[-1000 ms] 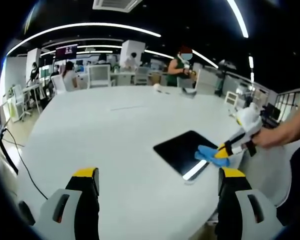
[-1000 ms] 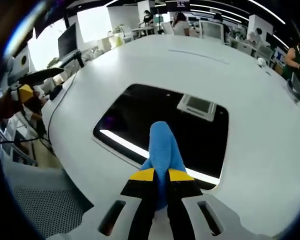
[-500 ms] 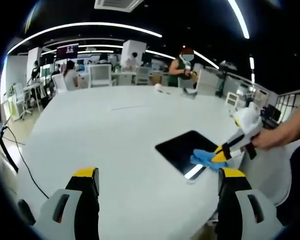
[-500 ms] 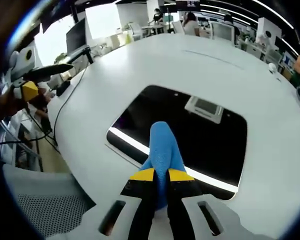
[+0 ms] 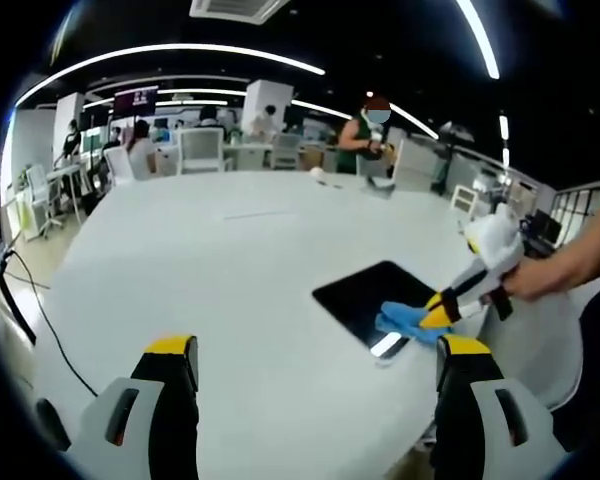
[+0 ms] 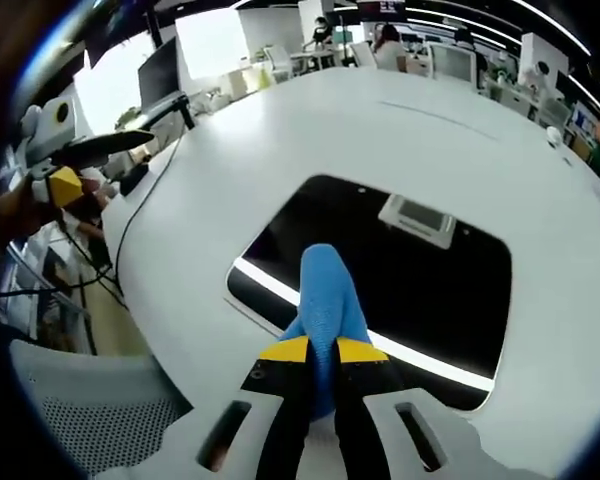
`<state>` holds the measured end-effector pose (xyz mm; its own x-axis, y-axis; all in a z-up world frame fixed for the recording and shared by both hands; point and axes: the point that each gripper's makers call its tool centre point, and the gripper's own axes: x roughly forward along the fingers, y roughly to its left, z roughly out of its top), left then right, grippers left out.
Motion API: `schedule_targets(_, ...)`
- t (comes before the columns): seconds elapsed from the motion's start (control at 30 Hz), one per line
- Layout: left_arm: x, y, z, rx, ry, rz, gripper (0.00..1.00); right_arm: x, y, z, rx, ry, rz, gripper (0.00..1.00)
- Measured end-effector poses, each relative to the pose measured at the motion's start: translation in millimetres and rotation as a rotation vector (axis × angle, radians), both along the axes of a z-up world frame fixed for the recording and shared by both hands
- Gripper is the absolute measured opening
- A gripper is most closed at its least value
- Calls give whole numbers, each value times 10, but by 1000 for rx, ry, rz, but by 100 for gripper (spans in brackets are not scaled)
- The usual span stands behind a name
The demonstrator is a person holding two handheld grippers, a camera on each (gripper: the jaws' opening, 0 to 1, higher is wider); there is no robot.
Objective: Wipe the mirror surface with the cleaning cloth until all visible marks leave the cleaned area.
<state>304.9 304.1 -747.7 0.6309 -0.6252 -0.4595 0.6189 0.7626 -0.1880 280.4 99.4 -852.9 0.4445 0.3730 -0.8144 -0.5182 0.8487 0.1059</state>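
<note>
Cloth: the blue cloth (image 6: 325, 298) was soft and light, I'd judge, bunching easily; it hung out past the jaw tips at lower centre of the right gripper view, lying on the near edge of the mirror (image 6: 400, 270).
Right tongs: the right tongs (image 6: 322, 350) were clamped tight on the cloth, yellow-tipped jaws pressed together with blue fabric squeezed between them.
Left tongs: the left tongs (image 5: 315, 350) stood wide apart with nothing between the jaws, above the white table (image 5: 200, 260), well apart from the mirror.
Mirror: flat, dark, glossy and likely fragile and slippery; it lay on the table near its edge, reflecting a ceiling vent and a light strip.
Hold: a pinch at the cloth's bunched end looked right, leaving a loose pad to drag on the glass.
Left gripper view: it showed the whole scene from afar, with the mirror (image 5: 375, 300) at centre right, the cloth (image 5: 405, 320) on its near corner, and the hand (image 5: 540, 275) driving the right tongs (image 5: 442, 307).
Right gripper view: it gave the close look at the glass; I could not make out marks there.
</note>
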Motion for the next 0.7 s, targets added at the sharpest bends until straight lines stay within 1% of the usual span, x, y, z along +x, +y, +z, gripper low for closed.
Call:
schedule_targets(0.27,-29,45,-10,2,3,6,100,22,127,3,9,-1,46,3)
schedule_targets(0.5,-40,93,-16,3,5,15,100,37,288,17,8,-3,81,3)
schedule_targets(0.7,-35,71,-8,3,3,10,100,40,367,26,12,-1,100,3)
